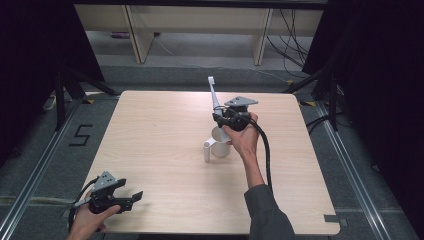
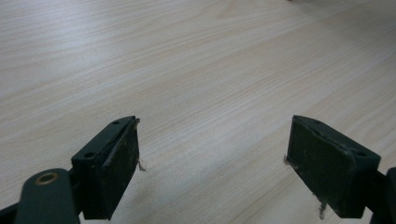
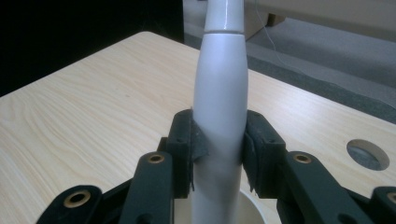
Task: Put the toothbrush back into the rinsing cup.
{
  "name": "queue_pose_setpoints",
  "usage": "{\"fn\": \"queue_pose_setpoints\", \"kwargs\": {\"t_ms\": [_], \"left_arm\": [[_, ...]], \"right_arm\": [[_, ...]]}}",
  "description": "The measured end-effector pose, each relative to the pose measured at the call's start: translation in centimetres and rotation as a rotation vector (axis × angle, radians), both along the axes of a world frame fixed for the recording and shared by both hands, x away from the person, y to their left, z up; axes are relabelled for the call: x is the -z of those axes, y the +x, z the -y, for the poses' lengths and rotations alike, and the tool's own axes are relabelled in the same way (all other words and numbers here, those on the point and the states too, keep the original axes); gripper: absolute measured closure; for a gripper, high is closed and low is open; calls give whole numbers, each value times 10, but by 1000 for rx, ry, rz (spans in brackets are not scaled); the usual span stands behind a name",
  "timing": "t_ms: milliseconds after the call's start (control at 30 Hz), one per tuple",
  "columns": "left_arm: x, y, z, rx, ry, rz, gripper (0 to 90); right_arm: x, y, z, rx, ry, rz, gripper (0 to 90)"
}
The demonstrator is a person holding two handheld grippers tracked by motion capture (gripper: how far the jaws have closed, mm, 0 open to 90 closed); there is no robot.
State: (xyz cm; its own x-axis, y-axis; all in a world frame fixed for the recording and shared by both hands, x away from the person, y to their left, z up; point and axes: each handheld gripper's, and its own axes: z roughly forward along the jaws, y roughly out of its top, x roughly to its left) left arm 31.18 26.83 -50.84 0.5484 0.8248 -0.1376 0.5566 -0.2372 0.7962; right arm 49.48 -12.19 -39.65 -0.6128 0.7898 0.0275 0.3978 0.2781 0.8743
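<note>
A white electric toothbrush [image 1: 216,100] stands tilted over a white cup [image 1: 220,146] near the middle of the wooden table [image 1: 160,130], brush head up and away from me. My right gripper [image 1: 223,119] is shut on its handle, just above the cup. In the right gripper view both pads [image 3: 187,144] press the thick white handle [image 3: 220,98], and the cup's rim [image 3: 252,205] shows beneath. A small white cylinder [image 1: 207,151] stands beside the cup on its left. My left gripper [image 1: 131,199] rests open at the table's near left corner, nothing between its fingers [image 2: 112,165].
The table has a round hole [image 3: 368,154] near its far edge. Black stands [image 1: 67,85] flank the table, and wooden furniture legs [image 1: 137,35] and cables [image 1: 292,35] lie beyond it on the grey floor.
</note>
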Motion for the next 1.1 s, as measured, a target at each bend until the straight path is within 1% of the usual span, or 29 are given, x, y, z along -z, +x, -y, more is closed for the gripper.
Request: {"fn": "queue_pose_setpoints", "kwargs": {"t_ms": [33,100,133,167,200,233,267,300,333,367,400,433,467,500,567,633,667,700,733,767,800,833,867,933,967,1000,1033,1100], "left_arm": [[0,0,0,0,-1,0,164],[0,0,0,1,-1,0,164],[0,0,0,0,-1,0,164],[0,0,0,3,-3,-1,164],[1,0,0,4,-3,-1,164],[1,0,0,3,-4,0,164],[0,0,0,0,-1,1,164],[0,0,0,2,0,0,164],[1,1,0,6,-2,-1,164],[1,1,0,6,0,-2,164],[1,1,-1,10,6,-4,164],[1,1,0,8,4,-3,164],[1,1,0,8,3,-3,164],[1,1,0,7,2,-4,164],[1,1,-1,8,3,-5,164],[1,1,-1,7,2,-4,164],[1,1,-1,6,1,-5,164],[1,1,-1,5,0,-4,164],[1,1,-1,5,0,-6,164],[1,1,-1,5,0,-4,164],[1,1,-1,5,0,-4,164],[1,1,0,2,-6,-4,164],[1,1,0,3,-7,-4,164],[1,1,-1,4,-7,-3,164],[1,1,-1,6,-6,-2,164],[1,1,-1,5,-6,-3,164],[1,1,0,1,-12,-2,164],[0,0,-1,6,-6,-3,164]], "right_arm": [[0,-1,0,6,-8,-11,671],[4,-1,1,5,-15,-8,671],[6,-1,0,7,-7,-7,671],[8,-1,1,12,-15,-22,671],[11,-2,0,17,-4,-33,671],[12,-1,2,12,-6,-30,671],[14,-1,2,22,-16,-28,671],[15,0,3,10,-21,-25,670],[17,-1,2,25,-9,-40,670],[18,0,2,20,-17,-23,670],[19,-1,2,20,-12,-27,670],[18,0,2,12,-27,-25,670],[20,0,2,19,-26,-22,671],[19,0,2,14,-40,-19,670],[21,-1,1,20,-22,-37,670],[23,0,3,15,-42,-22,670],[24,-2,1,28,-24,-40,670],[25,-1,2,21,-47,-31,670],[27,-1,1,15,-34,-25,670],[27,-2,0,27,-32,-57,670],[28,-1,2,20,-49,-42,670],[30,-2,0,29,-31,-54,670],[30,-2,1,27,-41,-53,670],[32,-1,1,21,-42,-54,670],[33,-2,0,31,-28,-62,670],[33,-1,1,16,-44,-53,670],[33,-2,1,24,-45,-55,670],[34,-2,2,24,-56,-58,670]]}}
